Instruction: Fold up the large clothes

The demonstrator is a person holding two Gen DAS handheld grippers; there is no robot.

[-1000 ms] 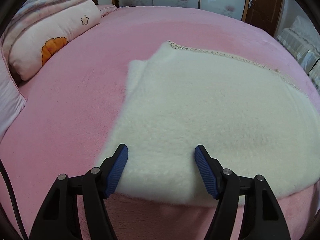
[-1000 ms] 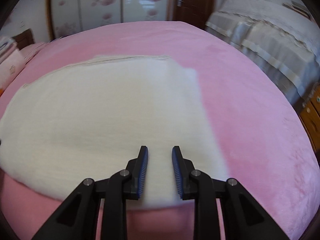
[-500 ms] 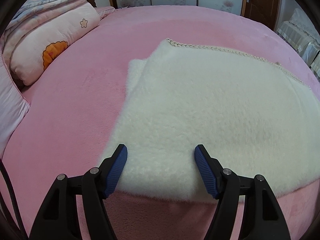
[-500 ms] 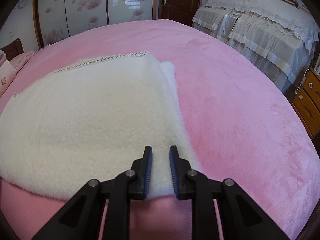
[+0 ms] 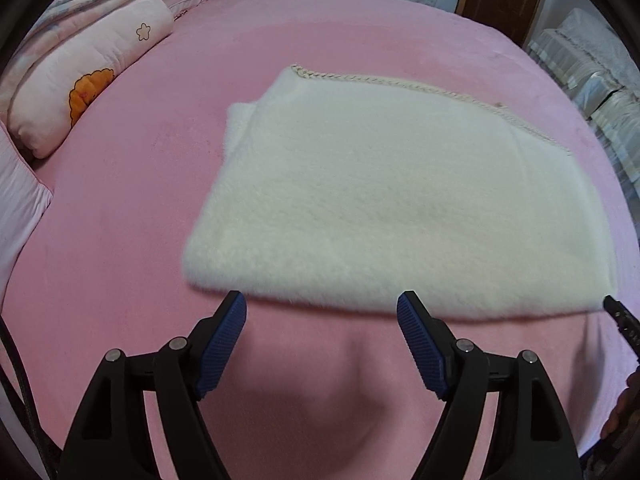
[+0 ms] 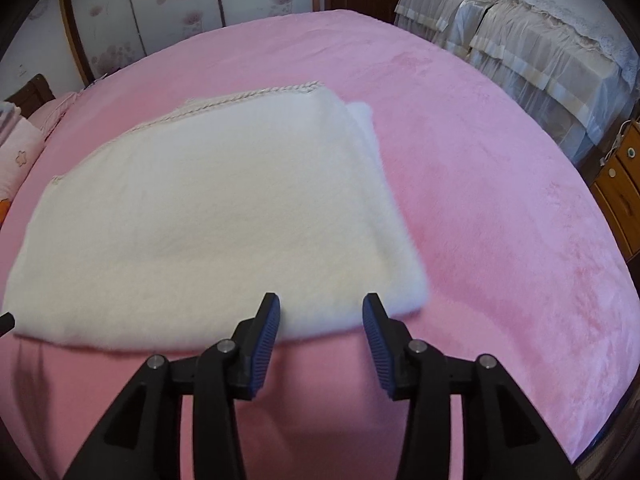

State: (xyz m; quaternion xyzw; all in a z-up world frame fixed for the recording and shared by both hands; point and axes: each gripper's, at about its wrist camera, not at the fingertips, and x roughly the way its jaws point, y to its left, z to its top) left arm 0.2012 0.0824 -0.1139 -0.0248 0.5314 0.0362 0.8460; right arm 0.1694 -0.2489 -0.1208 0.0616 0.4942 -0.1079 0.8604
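Note:
A white fluffy garment (image 5: 384, 200) lies folded flat on the pink bed (image 5: 120, 240), with a braided trim along its far edge. It also shows in the right wrist view (image 6: 208, 224). My left gripper (image 5: 322, 312) is open and empty, just short of the garment's near edge at its left part. My right gripper (image 6: 320, 312) is open and empty at the near edge close to the garment's right corner, its tips just over the edge. The right gripper's tip shows at the left wrist view's right side (image 5: 622, 316).
Pink pillows and folded quilts (image 5: 80, 72) are stacked at the bed's far left. A second bed with a cream cover (image 6: 532, 40) stands to the right, with a wooden drawer unit (image 6: 620, 188) beside it. Sliding doors (image 6: 160, 12) are behind.
Both grippers have pulled back toward me off the garment. The right gripper's jaws, nearly closed before, have opened wide. The garment stays flat on the bed.

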